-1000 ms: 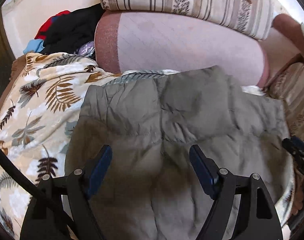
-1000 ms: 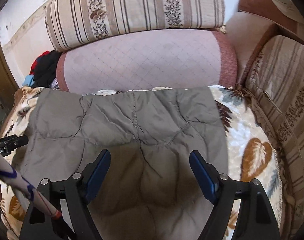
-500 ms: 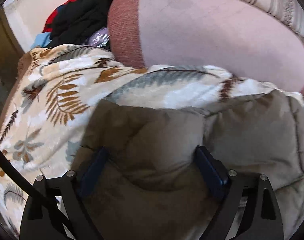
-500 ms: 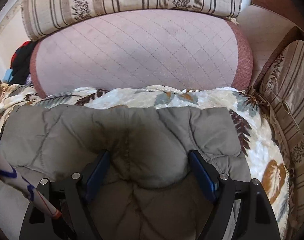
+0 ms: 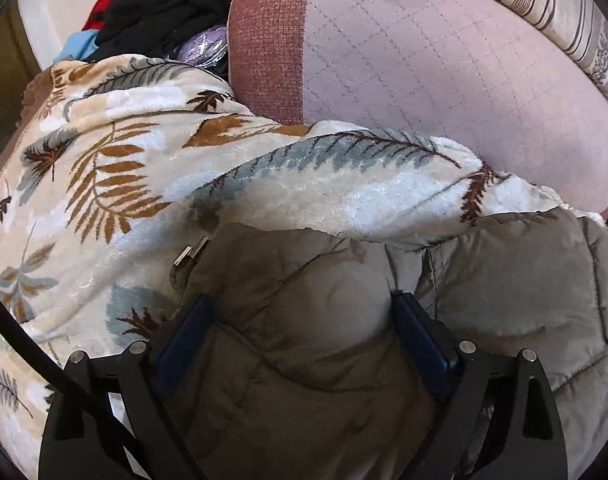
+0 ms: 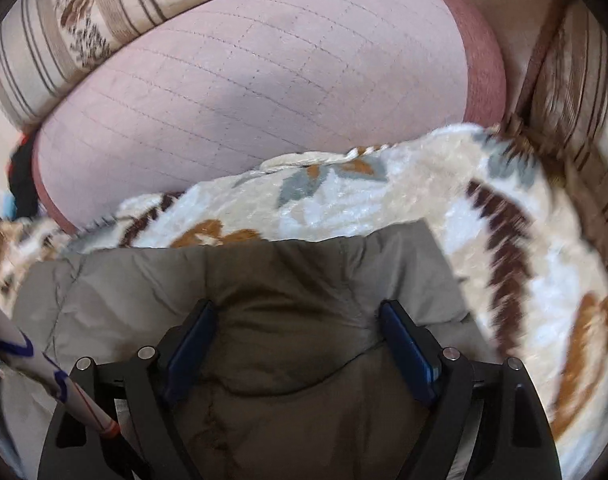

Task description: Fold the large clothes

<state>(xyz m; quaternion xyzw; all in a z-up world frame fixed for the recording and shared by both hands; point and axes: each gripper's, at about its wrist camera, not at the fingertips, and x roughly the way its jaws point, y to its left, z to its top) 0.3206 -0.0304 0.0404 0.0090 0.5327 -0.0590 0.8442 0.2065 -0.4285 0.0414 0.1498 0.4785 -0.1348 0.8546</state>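
Observation:
A grey-olive quilted jacket (image 5: 503,292) lies on a leaf-patterned blanket (image 5: 116,184) on a sofa. My left gripper (image 5: 300,320) is open, pressed low onto the jacket's far left edge, with padded fabric bulging between its blue fingers (image 5: 413,336). A metal zipper pull (image 5: 192,254) sticks out at that edge. In the right wrist view the jacket (image 6: 144,292) fills the lower half. My right gripper (image 6: 296,328) is open too, low over the jacket's far right edge, with fabric between its fingers (image 6: 403,344).
A pink quilted sofa cushion (image 5: 423,92) rises just behind the blanket, also in the right wrist view (image 6: 244,80). A striped floral cushion (image 6: 56,40) lies above it. A pile of dark, red and blue clothes (image 5: 156,4) sits at the far left.
Both grippers have moved forward and down to the jacket's far edge. The fabric now bulges between the fingers. The jaws have stayed wide apart.

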